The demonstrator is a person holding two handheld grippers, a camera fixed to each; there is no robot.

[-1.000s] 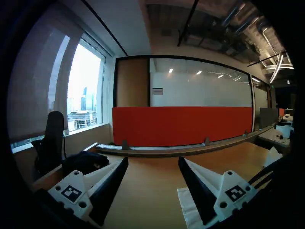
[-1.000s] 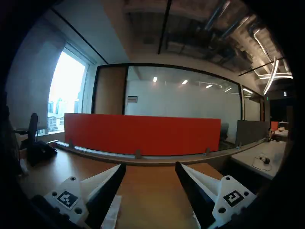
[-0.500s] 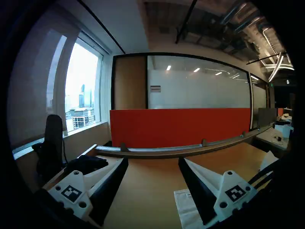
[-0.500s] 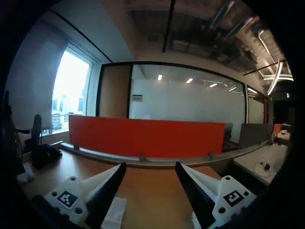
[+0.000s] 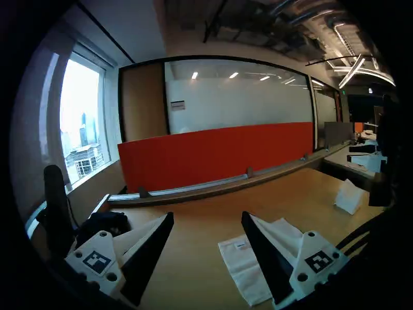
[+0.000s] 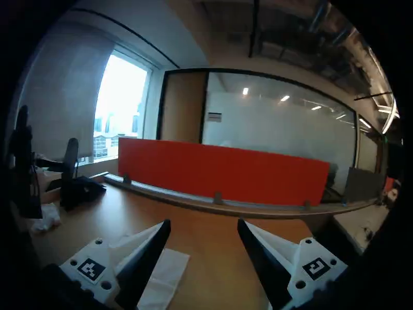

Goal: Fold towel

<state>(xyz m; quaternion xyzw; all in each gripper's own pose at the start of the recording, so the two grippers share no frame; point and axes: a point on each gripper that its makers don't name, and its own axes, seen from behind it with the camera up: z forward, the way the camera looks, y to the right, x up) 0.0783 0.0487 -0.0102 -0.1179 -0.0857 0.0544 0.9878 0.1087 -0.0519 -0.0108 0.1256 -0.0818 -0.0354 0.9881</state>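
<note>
Wooden desk [image 5: 289, 191]; towel [image 5: 241, 261] under left gripper [image 5: 206, 216]

There are two grippers: the left gripper [image 5: 206, 214] has two fingers [image 5: 149, 248], and the right gripper [image 6: 204, 222] has two as well. Each finger carries one square marker [image 5: 97, 261], four in all. One flat white towel [image 5: 248, 263] lies on the one wooden worktop [image 5: 289, 191]. One more white cloth [image 5: 349, 196] stands folded at the far right of the left gripper view. One crumpled white wad [image 6: 46, 219] sits at the left of the right gripper view. There is one red divider [image 5: 217, 152] with three brackets [image 5: 249, 171] along its foot, one window [image 5: 80, 124], one dark bag [image 5: 100, 225] and one chair back [image 5: 54, 196].
</note>
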